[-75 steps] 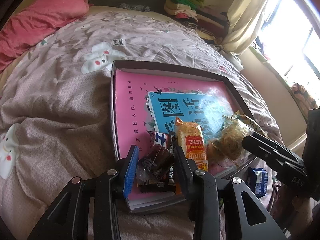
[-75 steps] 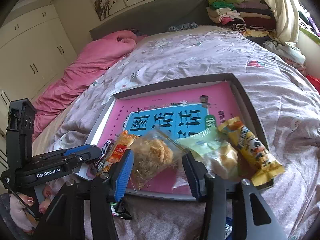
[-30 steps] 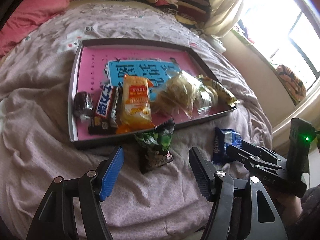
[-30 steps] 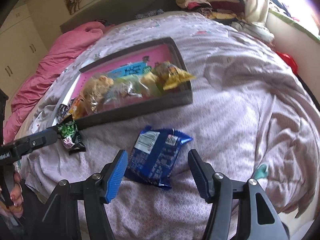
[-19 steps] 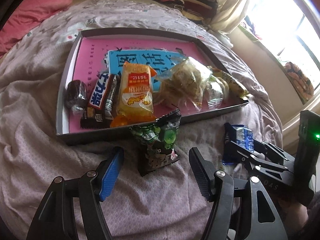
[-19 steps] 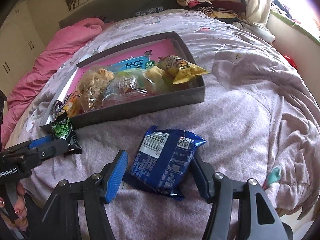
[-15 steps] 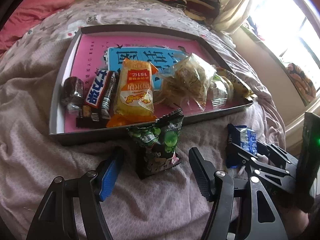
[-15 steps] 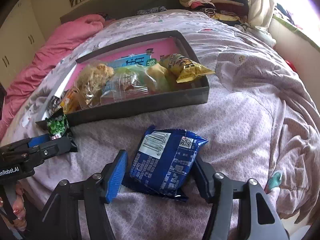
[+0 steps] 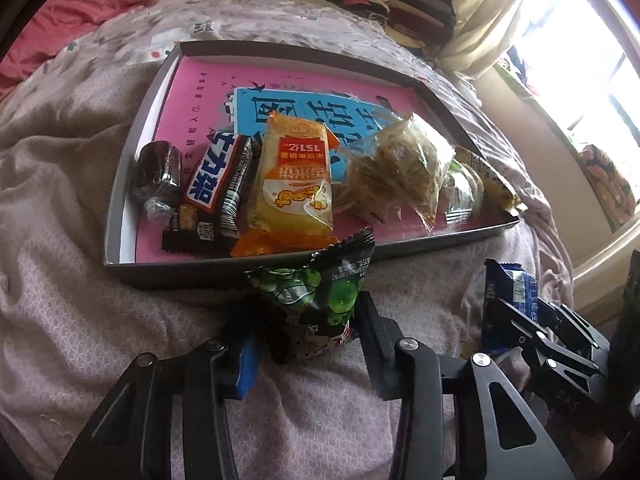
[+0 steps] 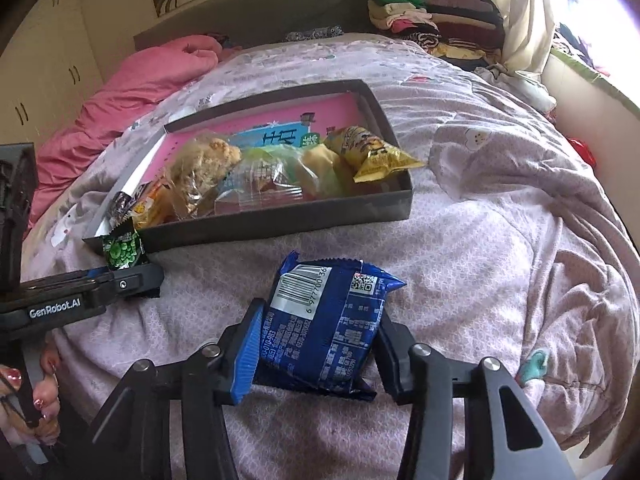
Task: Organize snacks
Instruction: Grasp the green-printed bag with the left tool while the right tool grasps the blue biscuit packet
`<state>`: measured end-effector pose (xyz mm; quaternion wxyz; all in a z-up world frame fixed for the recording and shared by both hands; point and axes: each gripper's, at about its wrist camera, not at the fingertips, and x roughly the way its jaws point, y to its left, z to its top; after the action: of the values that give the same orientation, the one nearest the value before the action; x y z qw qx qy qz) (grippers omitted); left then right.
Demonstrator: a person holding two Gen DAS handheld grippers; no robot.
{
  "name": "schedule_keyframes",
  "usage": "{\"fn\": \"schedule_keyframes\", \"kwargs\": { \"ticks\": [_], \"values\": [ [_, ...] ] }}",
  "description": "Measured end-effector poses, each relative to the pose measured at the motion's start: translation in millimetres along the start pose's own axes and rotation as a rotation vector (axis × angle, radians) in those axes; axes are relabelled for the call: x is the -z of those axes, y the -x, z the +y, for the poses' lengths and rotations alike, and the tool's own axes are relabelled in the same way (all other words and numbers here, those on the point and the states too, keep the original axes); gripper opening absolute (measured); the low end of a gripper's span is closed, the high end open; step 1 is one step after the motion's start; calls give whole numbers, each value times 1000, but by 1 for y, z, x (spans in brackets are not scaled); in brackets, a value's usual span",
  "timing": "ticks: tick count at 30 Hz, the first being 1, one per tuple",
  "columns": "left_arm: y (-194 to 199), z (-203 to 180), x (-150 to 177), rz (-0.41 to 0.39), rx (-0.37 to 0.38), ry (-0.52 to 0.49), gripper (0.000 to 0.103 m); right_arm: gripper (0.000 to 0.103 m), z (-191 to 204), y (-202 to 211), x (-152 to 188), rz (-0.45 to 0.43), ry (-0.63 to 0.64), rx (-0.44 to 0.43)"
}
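A green pea snack packet (image 9: 316,300) stands crumpled on the bedspread just in front of the dark grey tray (image 9: 200,272). My left gripper (image 9: 308,336) is closing and its pads press the packet's sides. A blue snack packet (image 10: 324,320) lies on the bedspread with its barcode side up. My right gripper (image 10: 318,344) is closing too, and both pads bear on that packet. The tray (image 10: 280,220) holds a chocolate bar (image 9: 218,184), an orange-yellow packet (image 9: 294,188), a clear bag of crisp noodles (image 9: 396,168) and a yellow packet (image 10: 368,152).
The tray lies on a wrinkled lilac bedspread (image 10: 500,220). A pink duvet (image 10: 140,80) is bunched at the far left, folded clothes (image 10: 420,20) are stacked by the headboard, and a curtain and window stand on the right. A person's hand (image 10: 44,400) holds the left gripper.
Both grippers have narrowed from wide open onto their packets. The left one sank a little toward the green packet, which now stands bunched and tilted up between its fingers.
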<state>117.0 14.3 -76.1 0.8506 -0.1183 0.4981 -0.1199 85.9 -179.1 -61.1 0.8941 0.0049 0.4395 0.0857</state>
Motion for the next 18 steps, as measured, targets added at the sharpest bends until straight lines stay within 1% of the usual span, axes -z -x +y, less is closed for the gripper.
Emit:
{"fn": "schedule_keyframes", "kwargs": {
  "ticks": [9,14,18],
  "values": [
    [27,6,-1,-18,77,43,41,50,4,22,-14,-61,-3,-12],
    [48,9,-2,-58,104,57,41,50,8,31,-20,-85,1,-19],
    [64,9,-6,-111,104,55,41,50,12,36,-24,-103,2,-22]
  ]
}}
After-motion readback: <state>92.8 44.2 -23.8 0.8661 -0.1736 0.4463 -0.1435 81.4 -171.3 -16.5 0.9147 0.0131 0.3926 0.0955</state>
